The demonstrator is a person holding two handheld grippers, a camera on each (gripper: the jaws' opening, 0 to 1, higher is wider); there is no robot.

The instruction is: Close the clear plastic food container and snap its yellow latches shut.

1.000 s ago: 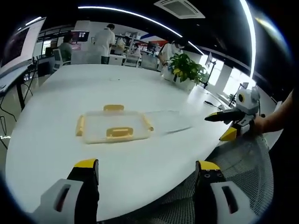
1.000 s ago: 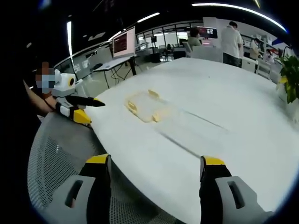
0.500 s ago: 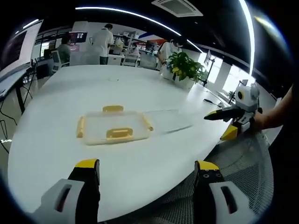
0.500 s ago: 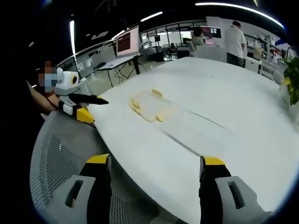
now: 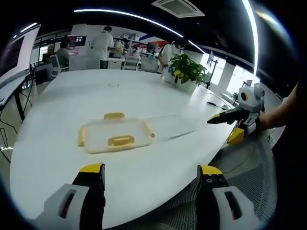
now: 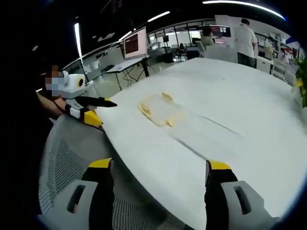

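- In my left gripper view, the left gripper [image 5: 149,179] sits low at the near edge of the white worktop [image 5: 62,158], its yellow-tipped jaws spread wide with nothing between them.
- The clear plastic container [image 5: 115,134] lies flat on the worktop beyond the jaws, a little left of centre and well apart from both grippers.
- I can see four yellow latches [image 5: 121,141] round its rim: one on the near side, one on the far side, one at each end. Whether they are snapped down I cannot tell from here.
- Just right of the container lies a faint clear sheet [image 5: 169,125] on the worktop; I cannot tell what it is.
- Further right, a potted plant [image 5: 185,72] stands at the far side of the worktop.
- At the right edge, the right gripper [image 5: 229,127] is held by a hand beside the worktop's edge, over a grey mesh chair [image 5: 249,172]; its jaws are parted and hold nothing.
- People [image 5: 102,44] stand in the office at the far end.
- In my right gripper view, the left gripper [image 6: 96,109] shows at the left beside the worktop [image 6: 249,143], jaws apart.
- The container [image 6: 160,109] lies right of it, on the worktop.
- The right gripper [image 6: 158,177] has its jaws spread wide, with nothing in them.
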